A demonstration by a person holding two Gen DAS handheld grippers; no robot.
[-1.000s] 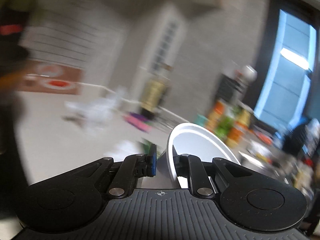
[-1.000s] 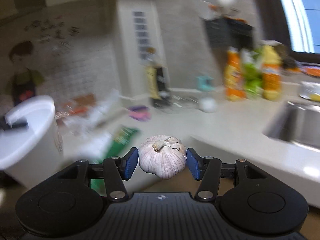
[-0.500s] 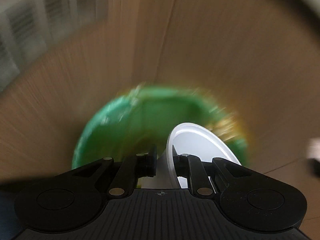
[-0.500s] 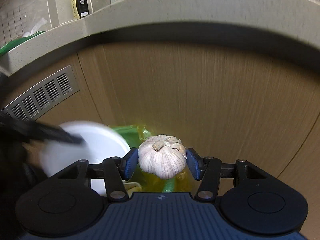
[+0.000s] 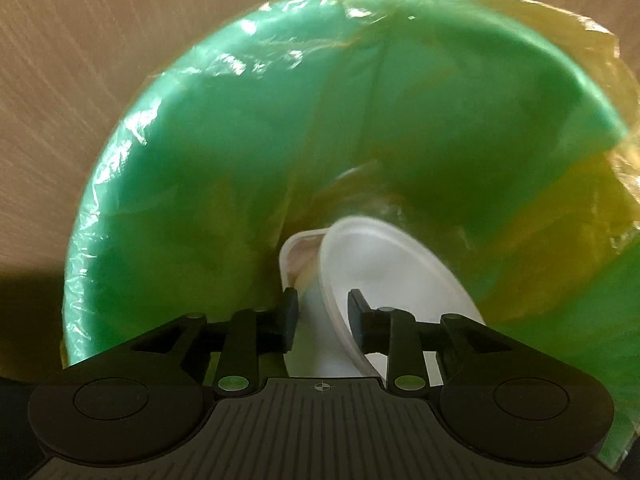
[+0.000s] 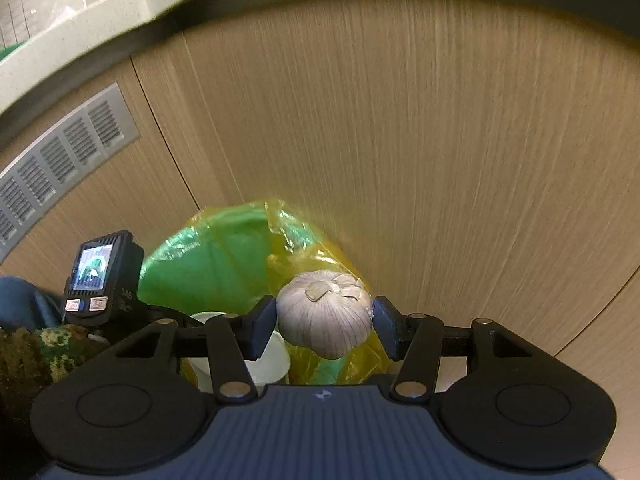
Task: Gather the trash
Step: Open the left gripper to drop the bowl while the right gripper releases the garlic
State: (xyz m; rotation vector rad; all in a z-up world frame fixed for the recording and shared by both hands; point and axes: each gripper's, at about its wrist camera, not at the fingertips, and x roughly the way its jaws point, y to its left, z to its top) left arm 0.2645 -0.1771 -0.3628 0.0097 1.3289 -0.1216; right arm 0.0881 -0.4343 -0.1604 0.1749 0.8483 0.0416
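Note:
My left gripper (image 5: 323, 312) points down into a green bin lined with a yellowish plastic bag (image 5: 200, 200). A white paper cup (image 5: 384, 264) lies tilted between its jaws, which are opening and stand apart from the cup's wall. A second white container (image 5: 298, 248) lies deeper in the bin. My right gripper (image 6: 324, 322) hovers above the bin (image 6: 208, 256), shut on a whole garlic bulb (image 6: 324, 316) with papery skin. The white cup (image 6: 268, 360) shows just left of the garlic.
A wood-grain cabinet front (image 6: 400, 140) rises right behind the bin, with a grey vent grille (image 6: 60, 160) at left and the counter edge (image 6: 100, 28) overhead. The left tool's camera body (image 6: 96, 276) and a camouflage sleeve (image 6: 36, 356) are at lower left.
Both grippers dropped from counter height to the bin by the cabinet. The left gripper's jaws have spread off the cup. The right still grips the garlic.

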